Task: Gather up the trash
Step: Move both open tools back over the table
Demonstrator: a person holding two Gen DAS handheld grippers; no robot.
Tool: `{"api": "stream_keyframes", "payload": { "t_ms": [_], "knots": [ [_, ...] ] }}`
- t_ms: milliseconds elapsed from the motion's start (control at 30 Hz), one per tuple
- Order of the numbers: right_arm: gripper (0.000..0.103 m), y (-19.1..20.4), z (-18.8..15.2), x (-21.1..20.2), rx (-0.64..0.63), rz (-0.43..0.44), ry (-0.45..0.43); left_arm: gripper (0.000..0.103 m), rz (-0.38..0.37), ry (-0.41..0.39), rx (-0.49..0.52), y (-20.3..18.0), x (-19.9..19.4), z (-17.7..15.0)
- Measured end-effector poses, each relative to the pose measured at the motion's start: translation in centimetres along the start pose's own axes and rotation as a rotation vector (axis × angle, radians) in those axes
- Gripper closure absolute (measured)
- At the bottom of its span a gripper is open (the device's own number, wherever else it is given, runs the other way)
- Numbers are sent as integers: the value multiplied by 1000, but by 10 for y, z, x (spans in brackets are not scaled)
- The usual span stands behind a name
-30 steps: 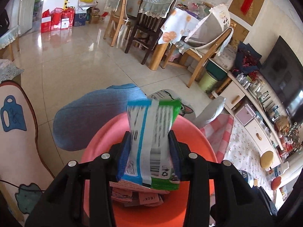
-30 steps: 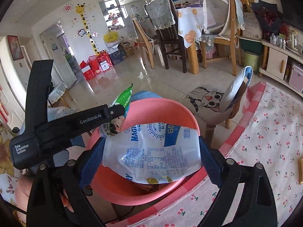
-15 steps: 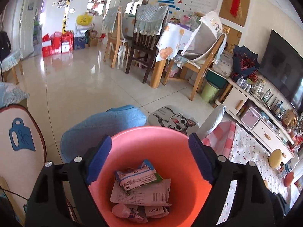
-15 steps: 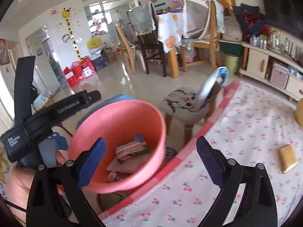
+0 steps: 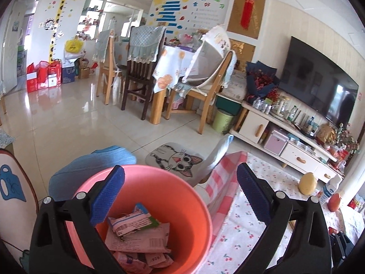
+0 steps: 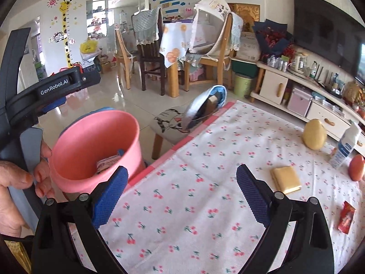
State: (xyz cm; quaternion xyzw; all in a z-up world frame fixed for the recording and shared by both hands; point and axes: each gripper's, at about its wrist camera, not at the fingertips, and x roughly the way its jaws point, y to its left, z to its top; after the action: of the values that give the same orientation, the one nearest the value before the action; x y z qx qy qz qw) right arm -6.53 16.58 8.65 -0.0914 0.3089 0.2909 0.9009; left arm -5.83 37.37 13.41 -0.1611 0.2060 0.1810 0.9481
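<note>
Both claws empty and wide over the pink bin and the cherry-print table.

At far left in the right wrist view, a hand wrapped round the handle of the left gripper, jaws opening, wide apart, nothing between the blue pads. Just beneath, the pink bin, holding a blue-and-green wrapper atop crumpled pink and white packets. Beside the bin, the table under a cherry tablecloth, with the right gripper above it, spread open, gripping nothing. Further right on the cloth: a yellow sponge, a potato, a white carton, an orange fruit, and a red wrapper near the edge.
</note>
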Motion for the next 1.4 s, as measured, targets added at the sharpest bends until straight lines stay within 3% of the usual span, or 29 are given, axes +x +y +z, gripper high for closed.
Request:
{"api": "stream_keyframes", "payload": {
  "t_ms": [533, 1033, 1400],
  "knots": [
    [8, -42, -30, -49, -15, -129, -41, 4, -114, -10, 161, -77, -23, -15],
    [8, -119, -61, -88, 128, -206, -83, 4, -217, 49, 237, -136, -48, -31],
    [8, -184, -89, -123, 237, -297, -106, 4, -284, 102, 359, -203, -57, -52]
  ]
}}
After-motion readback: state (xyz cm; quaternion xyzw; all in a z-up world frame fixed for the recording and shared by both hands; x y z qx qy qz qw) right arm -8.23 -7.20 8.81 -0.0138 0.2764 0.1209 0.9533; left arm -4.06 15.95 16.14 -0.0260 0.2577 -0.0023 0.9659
